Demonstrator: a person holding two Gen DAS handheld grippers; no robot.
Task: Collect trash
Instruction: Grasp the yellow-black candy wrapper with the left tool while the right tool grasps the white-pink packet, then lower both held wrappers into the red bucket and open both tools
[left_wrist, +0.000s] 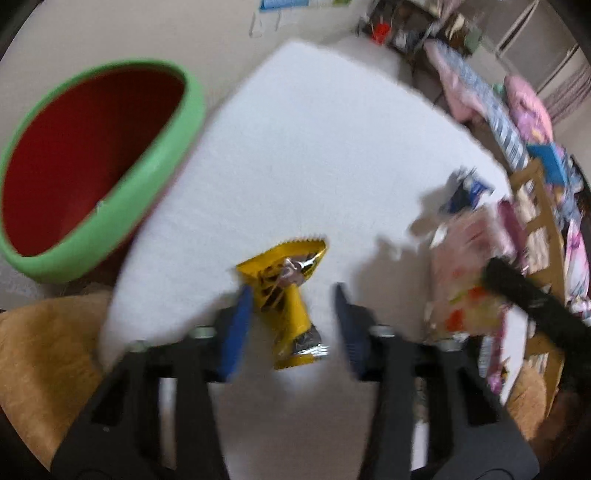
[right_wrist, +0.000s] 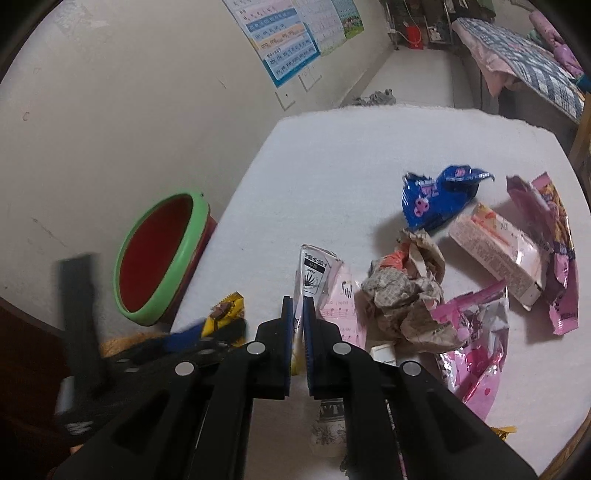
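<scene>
The yellow wrapper (left_wrist: 284, 291), crumpled with silver foil ends, lies on the white table (left_wrist: 314, 147) between the left gripper's (left_wrist: 295, 306) spread fingers, the bin (left_wrist: 92, 162) at ten o'clock. The right gripper (right_wrist: 298, 314) seems nearly closed on a clear sleeve (right_wrist: 314, 273).

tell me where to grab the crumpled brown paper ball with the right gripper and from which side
Take the crumpled paper ball from straight above, across its narrower waist, jaws closing left to right. It is a loose, lumpy wad on the white table, so ridges give purchase. The right gripper would first need to release the clear wrapper it pinches.
</scene>
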